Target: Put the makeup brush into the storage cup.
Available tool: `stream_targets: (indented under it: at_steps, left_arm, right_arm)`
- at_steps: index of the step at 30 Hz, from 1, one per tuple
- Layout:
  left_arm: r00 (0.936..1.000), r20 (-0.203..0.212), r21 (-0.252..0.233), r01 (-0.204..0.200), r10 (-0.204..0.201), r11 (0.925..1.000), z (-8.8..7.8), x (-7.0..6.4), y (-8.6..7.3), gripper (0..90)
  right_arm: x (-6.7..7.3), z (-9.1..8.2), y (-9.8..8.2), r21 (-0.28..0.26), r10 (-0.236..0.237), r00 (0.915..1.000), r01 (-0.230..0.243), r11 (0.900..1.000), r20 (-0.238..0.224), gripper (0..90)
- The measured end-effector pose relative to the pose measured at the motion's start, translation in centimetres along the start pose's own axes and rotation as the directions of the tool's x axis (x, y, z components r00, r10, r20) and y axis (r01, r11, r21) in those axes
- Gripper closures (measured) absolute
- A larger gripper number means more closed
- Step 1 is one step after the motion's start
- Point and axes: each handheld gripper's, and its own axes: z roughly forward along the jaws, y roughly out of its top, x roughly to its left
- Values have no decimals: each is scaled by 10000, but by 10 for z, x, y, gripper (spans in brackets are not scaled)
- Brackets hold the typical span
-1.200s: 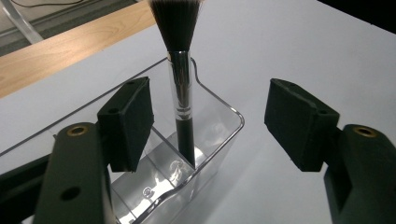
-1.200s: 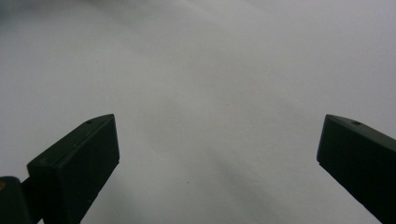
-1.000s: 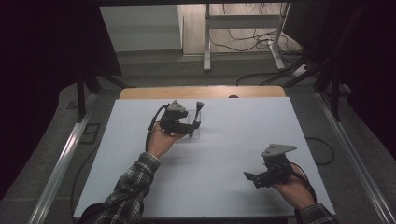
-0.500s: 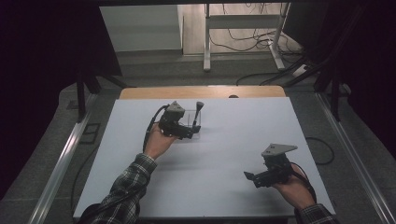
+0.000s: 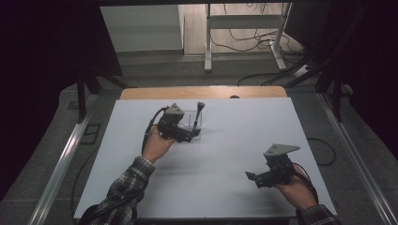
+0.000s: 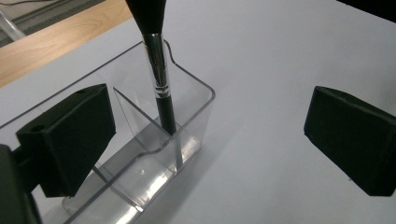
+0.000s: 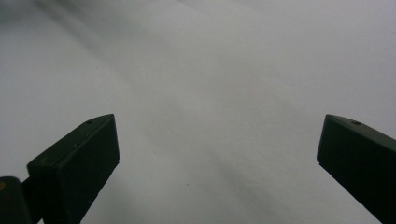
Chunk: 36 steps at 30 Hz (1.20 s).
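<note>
Right gripper point(image 5: 252, 177): lower right of the high view, nearest the bottom edge, held in a hand point(image 5: 296, 191) low over the white table point(image 5: 225, 183). In the right gripper view its two black jaws stand wide apart with nothing between them, only bare white tabletop ahead.

Left sleeve point(image 5: 123, 197): plaid, entering from the lower left of the high view and running up toward the centre.

Left gripper point(image 5: 193, 134): centre of the high view, slightly left, held in the other hand point(image 5: 157, 146). Its jaws have just been opening and now stand wide apart; the pads press on nothing.

Clear organiser point(image 6: 154, 140): a see-through plastic box with dividers, on the table at the left gripper's tip. In the left gripper view its near end lies between the jaws, close to the left-hand jaw; whether that jaw touches it I cannot tell.

Brush point(image 6: 161, 88): black handle, silver ferrule, dark bristle head cut off at the upper edge of the left gripper view. It stands tilted in the organiser's end compartment, free of both jaws.

Wooden edge point(image 5: 202, 92): strip at the table's far side, upper centre of the high view.
</note>
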Motion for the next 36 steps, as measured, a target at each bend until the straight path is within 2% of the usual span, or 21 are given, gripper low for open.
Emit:
stream_targets:
  at_steps: [7, 21, 36]
  left_arm:
    - [9994, -8, 73, -354, 354, 9993, -4, -6, -3, 22]
    - [9995, 178, -214, -263, 267, 9994, -15, -11, -12, 21]
    - [9992, 253, -180, -296, 300, 9994, -24, -14, -20, 22]
  right_arm:
    - [0, 0, 0, -17, -1, 10000, 1, 10000, 11, 0]
    - [-2, -2, 0, -167, 139, 9999, -140, 9998, -62, 0]
    - [-4, -3, -1, -322, 248, 9997, -251, 9992, -79, 0]
